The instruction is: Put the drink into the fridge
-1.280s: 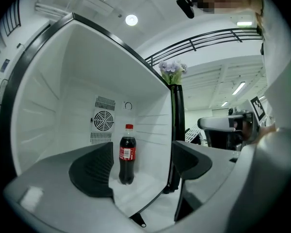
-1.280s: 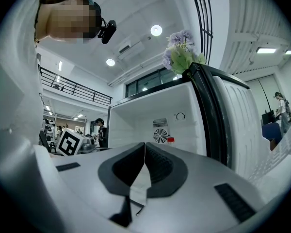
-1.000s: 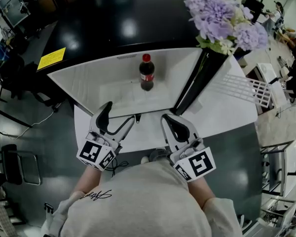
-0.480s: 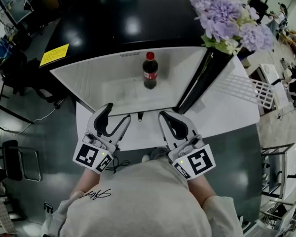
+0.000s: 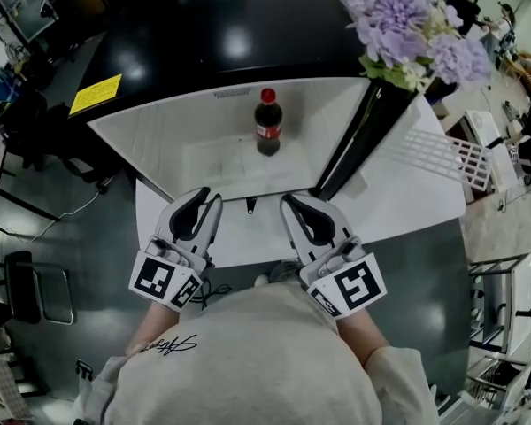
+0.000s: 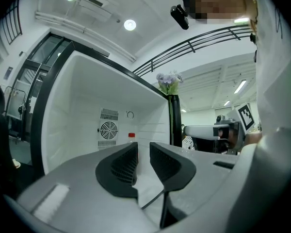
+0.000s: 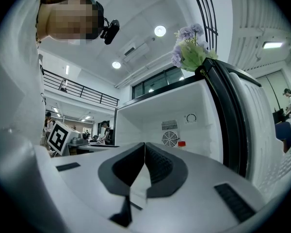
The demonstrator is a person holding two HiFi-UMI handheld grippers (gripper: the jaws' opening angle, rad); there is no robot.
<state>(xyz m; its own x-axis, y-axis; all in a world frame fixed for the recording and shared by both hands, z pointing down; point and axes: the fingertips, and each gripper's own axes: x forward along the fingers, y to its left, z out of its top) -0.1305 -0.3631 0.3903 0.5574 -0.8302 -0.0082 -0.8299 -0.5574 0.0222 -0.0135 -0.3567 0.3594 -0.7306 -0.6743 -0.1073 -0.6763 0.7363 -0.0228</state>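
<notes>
The drink, a dark cola bottle [image 5: 266,120] with a red cap, stands upright inside the open white fridge [image 5: 159,144], toward the back. Its cap also shows past the jaws in the left gripper view [image 6: 131,136] and the right gripper view [image 7: 182,143]. Both grippers hang in front of the fridge opening, well short of the bottle. My left gripper [image 5: 210,204] [image 6: 143,147] is closing, with a narrow gap left and nothing between the jaws. My right gripper [image 5: 288,204] [image 7: 144,147] is shut and empty.
The fridge door [image 5: 358,144] stands open on the right, its white wire rack [image 5: 438,162] facing up. Purple flowers [image 5: 407,25] sit on the fridge's black top [image 5: 221,34], near a yellow label [image 5: 96,94]. A fan grille [image 6: 108,129] is on the back wall.
The left gripper's jaws have come from wide open to nearly together. Both grippers stay in front of the fridge; the bottle has not moved.
</notes>
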